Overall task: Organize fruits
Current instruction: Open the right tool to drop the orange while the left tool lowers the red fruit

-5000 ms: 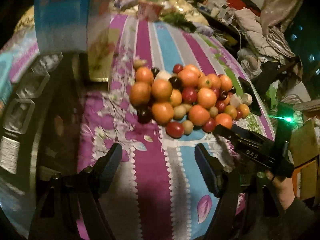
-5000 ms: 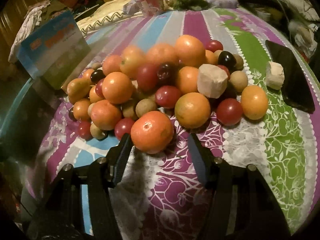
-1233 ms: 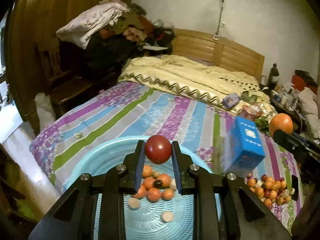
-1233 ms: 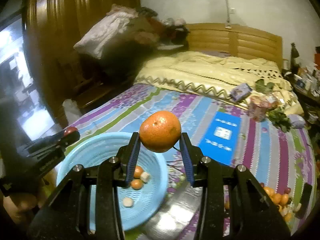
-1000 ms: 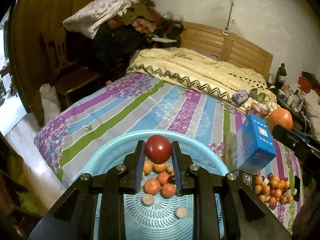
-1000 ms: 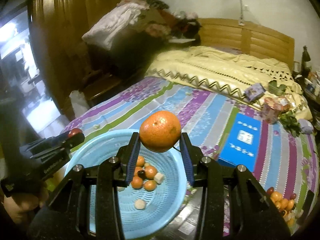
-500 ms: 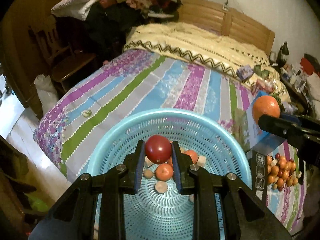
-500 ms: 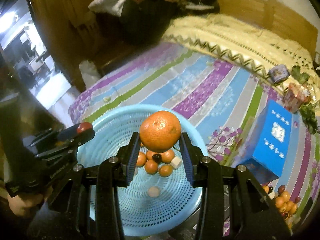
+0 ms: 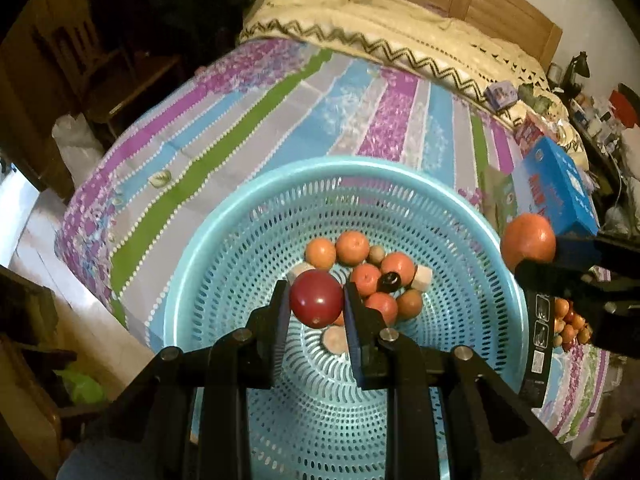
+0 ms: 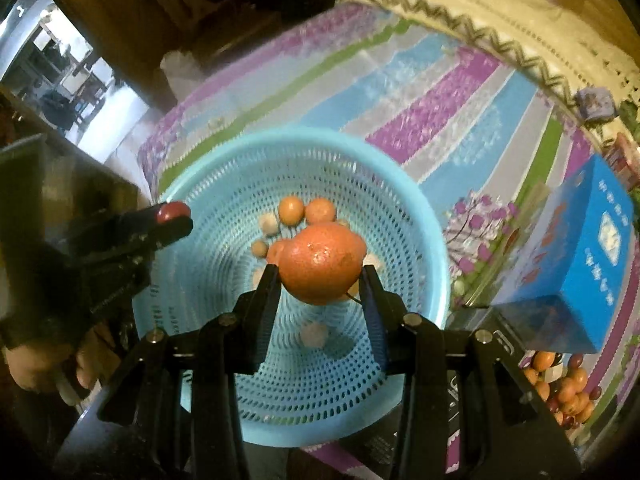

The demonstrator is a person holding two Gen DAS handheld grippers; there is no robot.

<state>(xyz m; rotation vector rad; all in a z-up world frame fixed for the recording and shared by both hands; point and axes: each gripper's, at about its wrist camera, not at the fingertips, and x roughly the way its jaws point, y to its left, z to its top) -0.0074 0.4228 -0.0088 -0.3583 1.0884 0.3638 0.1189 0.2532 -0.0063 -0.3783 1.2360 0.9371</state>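
Observation:
My left gripper (image 9: pixel 315 300) is shut on a dark red round fruit (image 9: pixel 316 298) and holds it above the blue perforated basket (image 9: pixel 240 240). My right gripper (image 10: pixel 319 276) is shut on a large orange (image 10: pixel 320 264) above the same basket (image 10: pixel 208 200). Several oranges and small fruits (image 9: pixel 372 272) lie in the basket's bottom. In the left wrist view the right gripper's orange (image 9: pixel 527 242) shows over the basket's right rim. In the right wrist view the left gripper's red fruit (image 10: pixel 173 210) shows at the basket's left rim.
The basket sits on a striped bedspread (image 9: pixel 280 92). A blue box (image 10: pixel 580 248) stands right of the basket. A pile of loose fruits (image 10: pixel 564 392) lies beyond the box at the lower right. A dark object (image 9: pixel 538 336) stands by the basket's right rim.
Both grippers have moved down and closer over the basket, each still holding its fruit. The basket now fills more of both views.

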